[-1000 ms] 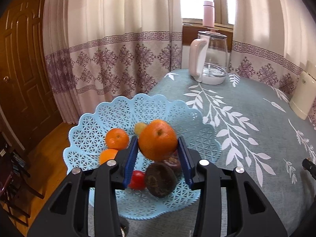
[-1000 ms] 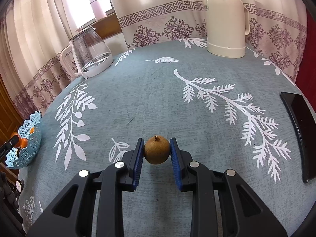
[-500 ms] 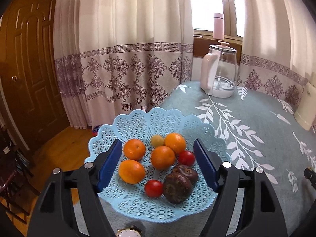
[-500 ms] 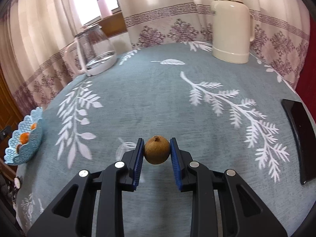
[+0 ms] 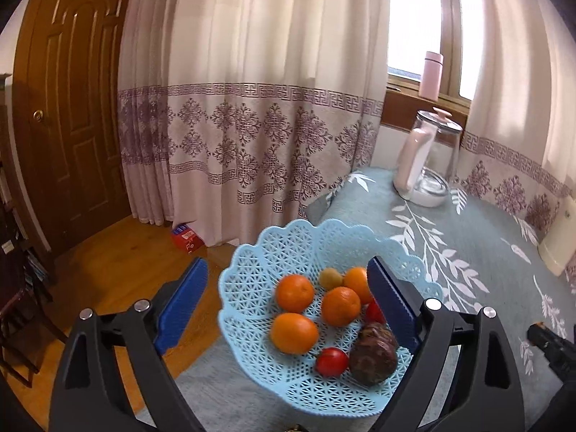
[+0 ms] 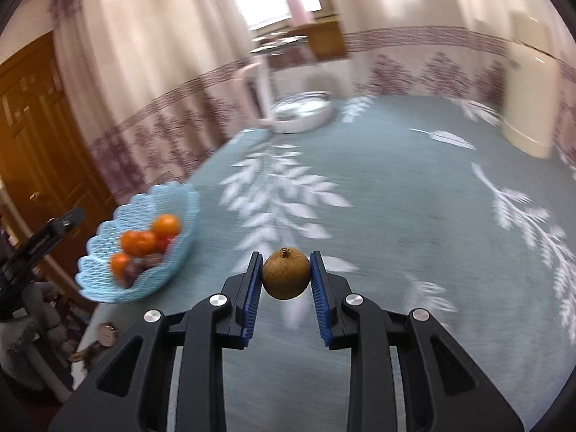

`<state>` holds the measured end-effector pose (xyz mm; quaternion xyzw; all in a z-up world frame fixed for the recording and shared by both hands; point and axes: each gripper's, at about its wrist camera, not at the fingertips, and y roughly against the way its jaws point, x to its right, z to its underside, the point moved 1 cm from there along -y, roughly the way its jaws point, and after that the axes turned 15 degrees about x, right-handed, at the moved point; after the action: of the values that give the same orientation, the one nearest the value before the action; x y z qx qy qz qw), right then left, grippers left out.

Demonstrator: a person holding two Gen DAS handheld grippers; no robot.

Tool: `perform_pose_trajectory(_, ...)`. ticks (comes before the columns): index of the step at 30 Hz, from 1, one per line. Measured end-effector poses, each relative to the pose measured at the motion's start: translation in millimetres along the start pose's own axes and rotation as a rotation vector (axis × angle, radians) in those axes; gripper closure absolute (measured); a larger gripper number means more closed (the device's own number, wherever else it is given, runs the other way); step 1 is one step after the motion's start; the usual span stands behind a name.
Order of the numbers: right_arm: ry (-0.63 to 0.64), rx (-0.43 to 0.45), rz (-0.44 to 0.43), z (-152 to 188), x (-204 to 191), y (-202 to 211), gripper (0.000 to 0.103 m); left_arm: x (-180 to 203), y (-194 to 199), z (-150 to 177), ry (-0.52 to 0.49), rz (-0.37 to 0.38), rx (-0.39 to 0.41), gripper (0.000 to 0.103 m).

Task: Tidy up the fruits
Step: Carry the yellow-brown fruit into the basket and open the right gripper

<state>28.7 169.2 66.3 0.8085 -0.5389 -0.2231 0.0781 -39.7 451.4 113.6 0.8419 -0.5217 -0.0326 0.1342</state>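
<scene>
A light blue lattice basket (image 5: 306, 241) stands at the table's left corner and holds several oranges (image 5: 294, 293), small red fruits (image 5: 332, 361), a yellowish fruit (image 5: 330, 278) and a dark wrinkled fruit (image 5: 372, 354). My left gripper (image 5: 288, 302) hangs open above and in front of the basket with nothing between its blue pads. My right gripper (image 6: 286, 279) is shut on a small brown round fruit (image 6: 285, 278), held above the tablecloth to the right of the basket (image 6: 180, 248). The right view is blurred by motion.
A teal tablecloth with white leaf prints (image 5: 468, 252) covers the table. A glass kettle with a pink handle (image 5: 426, 165) stands at the back, a cream thermos (image 6: 529, 108) at the far right. The wooden floor (image 5: 108, 259) and a door lie left of the table's edge.
My left gripper let go of an orange into the basket, opened wide and drew back upward. My right gripper lifted the brown fruit and swung left toward the basket.
</scene>
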Motion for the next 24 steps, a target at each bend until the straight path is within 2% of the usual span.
perform_pose_trajectory(8,0.057,-0.021,-0.122,-3.8,-71.9,-24.6,0.076,-11.1,0.6,-3.8,0.036,0.007,0.004,0.012)
perform_pose_trajectory(13,0.076,-0.047,-0.168,-5.6,-101.5,-43.1,0.075,-14.8,-0.2,-4.2,0.048,0.014,0.001,0.011)
perform_pose_trajectory(17,0.104,-0.054,-0.173,-4.9,-116.0,-54.5,0.075,-21.0,0.6,-6.6,0.066,-0.001,0.009,0.006)
perform_pose_trajectory(18,0.107,-0.062,-0.174,-3.5,-118.9,-57.2,0.072,-24.2,0.4,-7.6,0.073,-0.009,0.01,0.006)
perform_pose_trajectory(19,0.106,-0.064,-0.173,-2.7,-119.4,-58.3,0.058,-26.1,0.2,-8.1,0.077,-0.012,0.009,0.006)
perform_pose_trajectory(21,0.098,-0.049,-0.161,-0.7,-118.0,-55.9,0.046,-30.7,-0.5,-9.2,0.089,-0.021,0.007,0.005)
perform_pose_trajectory(24,0.112,-0.039,-0.15,1.3,-117.9,-52.0,0.046,-32.8,-2.0,-10.4,0.083,-0.039,0.009,0.004)
